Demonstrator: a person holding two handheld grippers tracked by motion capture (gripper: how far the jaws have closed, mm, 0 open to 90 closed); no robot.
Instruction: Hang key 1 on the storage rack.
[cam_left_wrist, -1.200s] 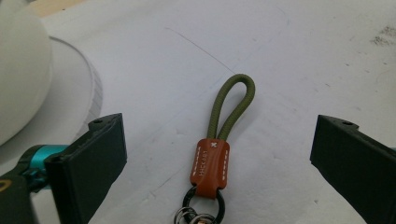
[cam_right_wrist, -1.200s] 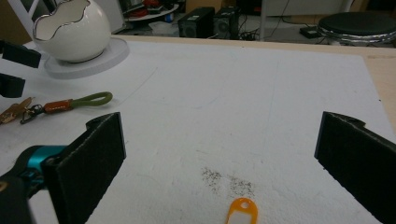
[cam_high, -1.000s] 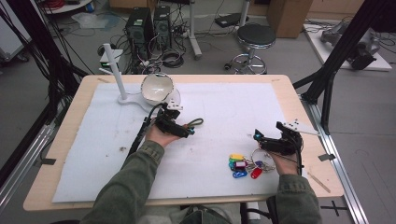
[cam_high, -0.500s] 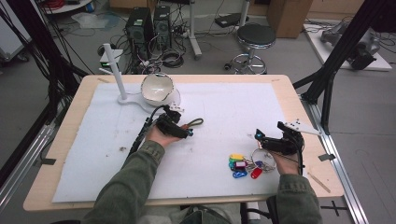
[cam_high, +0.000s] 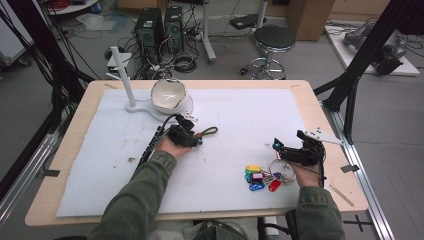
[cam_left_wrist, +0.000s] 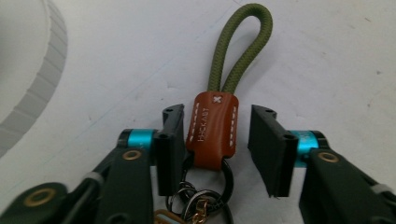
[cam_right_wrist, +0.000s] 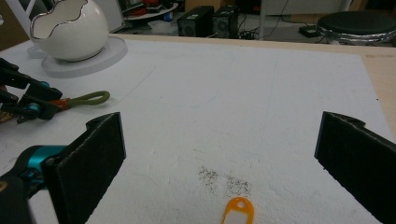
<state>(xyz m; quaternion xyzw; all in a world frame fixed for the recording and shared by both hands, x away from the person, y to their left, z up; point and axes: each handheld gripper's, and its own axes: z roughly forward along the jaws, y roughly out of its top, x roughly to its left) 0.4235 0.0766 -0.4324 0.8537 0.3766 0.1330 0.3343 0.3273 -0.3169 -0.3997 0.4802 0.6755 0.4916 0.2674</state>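
Two tongs on the white mat (cam_high: 240, 120); my left gripper (cam_left_wrist: 217, 140) open, jaws either side of the brown keychain tab (cam_left_wrist: 212, 128), one jaw touching, green loop (cam_high: 207, 132) at frame centre; my right gripper (cam_right_wrist: 219, 158) wide open, lower right, key tags (cam_high: 257, 176) just beside; egg bowl (cam_high: 168, 94) upper left.

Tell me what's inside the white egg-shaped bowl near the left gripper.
Nothing shows inside the bowl: the high view takes in only bare white inner wall through its jagged opening. Its bottom is hidden by the rim, so something small could lie there.
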